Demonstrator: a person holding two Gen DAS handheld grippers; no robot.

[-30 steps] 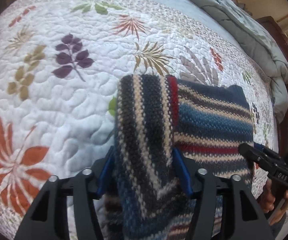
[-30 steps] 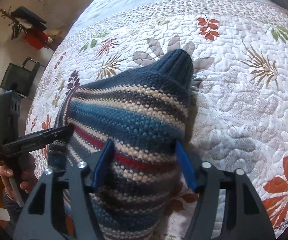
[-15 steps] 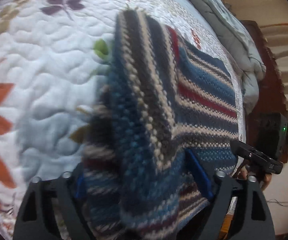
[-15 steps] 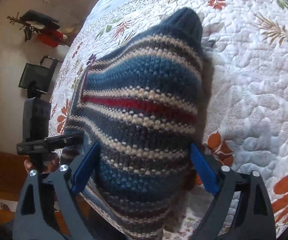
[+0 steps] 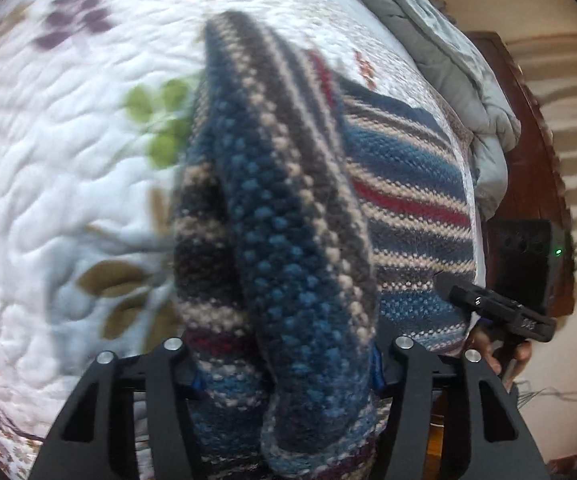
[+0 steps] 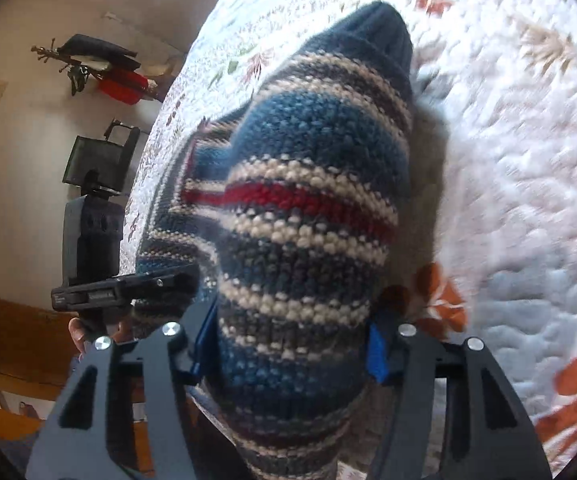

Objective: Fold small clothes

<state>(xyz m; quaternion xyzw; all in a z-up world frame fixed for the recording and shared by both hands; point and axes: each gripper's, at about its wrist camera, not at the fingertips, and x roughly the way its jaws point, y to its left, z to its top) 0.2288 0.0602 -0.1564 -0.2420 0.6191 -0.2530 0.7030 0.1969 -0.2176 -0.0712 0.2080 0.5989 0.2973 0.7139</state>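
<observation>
- The left claw point(image 5: 284, 364) grips a bunched fold of the striped knit sweater point(image 5: 288, 220).
- The right claw point(image 6: 288, 344) grips another fold above the floral quilt point(image 6: 508, 160).

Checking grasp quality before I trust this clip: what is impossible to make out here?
- Left claw, left wrist view: fingertips buried under the striped sweater; contact unseen.
- Right claw, right wrist view: the same, knit bulges over the fingers.
- Sweater's near hem: cut off by both bottom edges.
- Quilt: pattern motion-blurred.
</observation>
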